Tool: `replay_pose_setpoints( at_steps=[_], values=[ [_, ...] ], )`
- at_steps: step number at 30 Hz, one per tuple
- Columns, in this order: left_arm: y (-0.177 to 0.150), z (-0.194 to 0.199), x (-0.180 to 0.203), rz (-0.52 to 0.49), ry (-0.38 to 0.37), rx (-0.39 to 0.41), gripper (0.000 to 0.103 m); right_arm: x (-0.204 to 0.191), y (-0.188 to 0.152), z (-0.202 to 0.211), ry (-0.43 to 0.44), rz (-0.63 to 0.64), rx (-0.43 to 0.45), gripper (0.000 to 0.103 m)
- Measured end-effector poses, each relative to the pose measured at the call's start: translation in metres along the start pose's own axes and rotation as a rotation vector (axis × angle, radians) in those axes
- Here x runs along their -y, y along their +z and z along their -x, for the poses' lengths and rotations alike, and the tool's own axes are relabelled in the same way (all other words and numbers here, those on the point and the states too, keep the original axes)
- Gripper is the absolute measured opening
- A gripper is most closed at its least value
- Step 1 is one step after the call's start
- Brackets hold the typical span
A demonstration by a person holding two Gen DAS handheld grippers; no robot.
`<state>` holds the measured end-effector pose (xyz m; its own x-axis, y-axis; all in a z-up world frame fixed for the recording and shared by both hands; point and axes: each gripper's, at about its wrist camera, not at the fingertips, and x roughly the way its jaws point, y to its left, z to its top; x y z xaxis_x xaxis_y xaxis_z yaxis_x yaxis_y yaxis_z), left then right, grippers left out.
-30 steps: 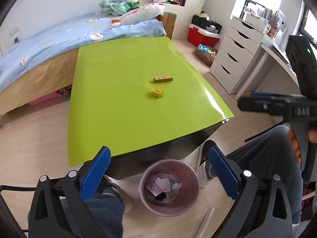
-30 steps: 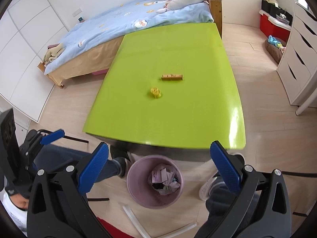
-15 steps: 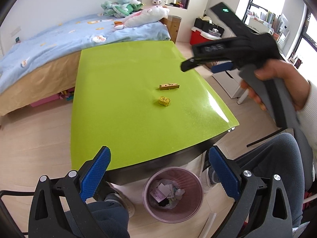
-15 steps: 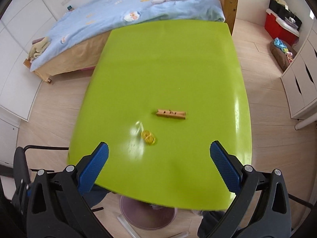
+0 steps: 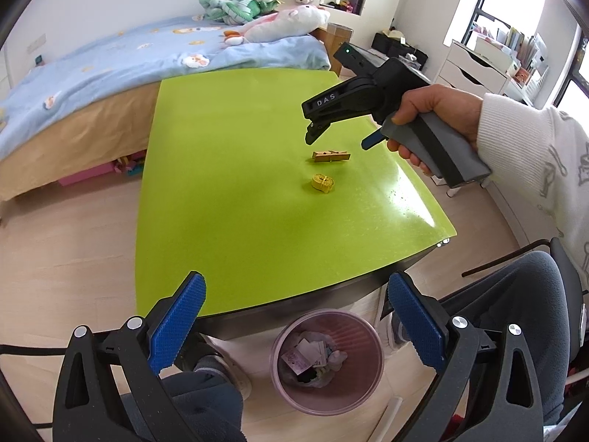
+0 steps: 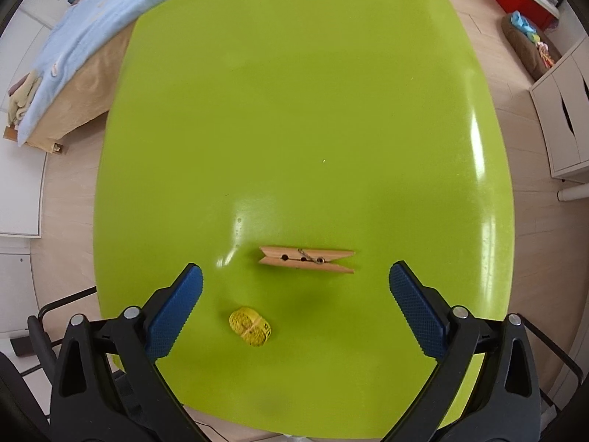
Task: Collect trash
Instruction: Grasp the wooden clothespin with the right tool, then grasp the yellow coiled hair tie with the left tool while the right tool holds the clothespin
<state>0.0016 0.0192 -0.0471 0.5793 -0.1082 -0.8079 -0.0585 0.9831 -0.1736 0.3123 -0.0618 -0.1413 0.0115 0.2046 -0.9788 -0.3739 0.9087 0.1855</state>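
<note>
Right gripper is spread wide, blue pads far apart, nothing between them touching either pad. It hangs over the green table, pointing down at it. A wooden clothespin lies flat on the table, sideways across the gap between the fingers, nearer the tips, clear of both pads. A small yellow tape roll lies just below the clothespin, closer to the left pad, not touching it. From the left wrist view the right gripper sits above the clothespin, held by the right hand in a white sleeve; no contact with the table can be seen. The yellow tape roll is just beside the clothespin, on the near side. Left gripper is also wide open and holds nothing; it hangs low at the near table edge, above the floor. A pink trash bin stands on the floor below that edge, between the left gripper's fingers in view, with crumpled paper scraps inside. A bed with blue bedding is beyond the table.
</note>
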Motion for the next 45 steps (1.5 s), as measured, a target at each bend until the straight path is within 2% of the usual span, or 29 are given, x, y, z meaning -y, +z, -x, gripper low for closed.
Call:
replay_pose_setpoints(
  at_steps=[2, 8, 14, 22, 32, 45],
  values=[
    [-0.001, -0.002, -0.003, 0.007, 0.001, -0.006, 0.095, 0.0, 0.004, -0.006, -0.015, -0.009, -0.018, 0.076],
    [-0.002, -0.01, -0.007, 0.03, -0.006, -0.021, 0.095, -0.004, 0.005, -0.012, -0.029, -0.005, -0.034, 0.072],
    [-0.002, -0.011, -0.005, 0.027, -0.015, -0.018, 0.095, -0.001, 0.001, -0.015, -0.063, -0.005, -0.036, 0.061],
    [0.001, -0.013, -0.002, 0.021, -0.016, -0.019, 0.095, 0.005, -0.007, -0.005, -0.037, -0.002, -0.002, 0.06],
    [0.032, -0.025, 0.011, -0.044, -0.026, -0.005, 0.095, 0.017, -0.039, 0.047, 0.048, 0.028, 0.079, 0.06],
    [0.083, -0.079, 0.036, -0.187, -0.035, -0.07, 0.095, 0.031, -0.082, 0.089, 0.106, 0.047, 0.169, 0.06]
  ],
)
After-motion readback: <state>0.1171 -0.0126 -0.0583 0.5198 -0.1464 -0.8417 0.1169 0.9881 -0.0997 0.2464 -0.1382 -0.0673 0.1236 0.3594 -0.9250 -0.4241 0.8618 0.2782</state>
